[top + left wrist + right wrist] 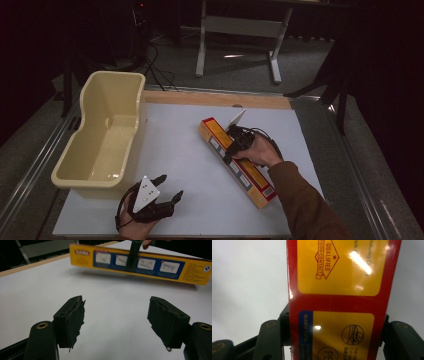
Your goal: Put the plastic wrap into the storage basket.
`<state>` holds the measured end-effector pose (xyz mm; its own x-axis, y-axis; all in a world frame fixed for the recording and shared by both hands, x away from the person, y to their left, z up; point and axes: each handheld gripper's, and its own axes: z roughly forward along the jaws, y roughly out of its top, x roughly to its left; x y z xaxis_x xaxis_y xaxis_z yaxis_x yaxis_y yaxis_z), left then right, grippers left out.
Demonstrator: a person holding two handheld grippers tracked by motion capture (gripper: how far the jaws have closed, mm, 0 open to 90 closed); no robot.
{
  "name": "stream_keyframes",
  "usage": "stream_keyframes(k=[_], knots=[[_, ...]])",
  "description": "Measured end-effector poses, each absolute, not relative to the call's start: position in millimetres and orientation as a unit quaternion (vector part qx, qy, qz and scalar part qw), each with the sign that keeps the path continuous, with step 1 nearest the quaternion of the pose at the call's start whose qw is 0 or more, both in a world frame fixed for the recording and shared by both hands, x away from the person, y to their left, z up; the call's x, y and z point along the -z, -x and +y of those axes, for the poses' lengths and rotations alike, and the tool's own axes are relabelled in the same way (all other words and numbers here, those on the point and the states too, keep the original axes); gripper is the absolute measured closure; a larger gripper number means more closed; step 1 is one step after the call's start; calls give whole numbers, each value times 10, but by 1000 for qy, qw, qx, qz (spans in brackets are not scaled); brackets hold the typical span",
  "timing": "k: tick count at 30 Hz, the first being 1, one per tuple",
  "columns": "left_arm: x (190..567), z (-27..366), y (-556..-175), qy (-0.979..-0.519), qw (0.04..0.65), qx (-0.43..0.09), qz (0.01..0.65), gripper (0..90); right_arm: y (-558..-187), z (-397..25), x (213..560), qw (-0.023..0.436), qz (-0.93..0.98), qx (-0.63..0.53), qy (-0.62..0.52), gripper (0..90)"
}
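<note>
Plainly, the cream plastic tub (pixel 107 135) stands at the left edge of the white surface (pixel 190 165), its long side running away from the person, and nothing lies inside it; its bare floor shows a faint sheen. The long yellow and red box (pixel 236 161) lies right of the middle of the surface, slanted, with its far end toward the tub's far corner and its near end toward the person's right. A broad strip of bare white separates box and tub.

The right hand-held gripper (pixel 235 145) is clamped across the box partway along its length, closer to the far end; in the right gripper view the jaws press against both long sides of the box (pixel 337 302), whose glossy face carries yellow panels on red. From the left gripper view the same box (pixel 140 263) appears side on, its blue strip of small pictures facing the camera, and a shadow sits beneath it.

The left hand-held gripper (pixel 165 187) rests near the front edge of the surface, just off the tub's near right corner, with its jaws spread wide and holding nothing. Bare white surface lies between them and stretches on toward the box. Beyond the far edge a wooden strip (pixel 215 98) borders the surface, and grey floor (pixel 240 65) lies behind it.
</note>
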<state>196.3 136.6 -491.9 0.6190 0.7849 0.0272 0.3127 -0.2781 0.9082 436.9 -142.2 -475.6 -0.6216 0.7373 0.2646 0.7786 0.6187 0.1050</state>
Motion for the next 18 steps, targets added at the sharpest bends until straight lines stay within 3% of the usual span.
stream_keyframes(k=[10,18], knots=[[4916,1372,-1963,-760,479,-248,363,290,-4384,-1422,4433,157,-861,202,440,410],[4919,1363,-1962,-760,479,-248,362,291,-4336,-1341,4215,174,-848,248,434,410]])
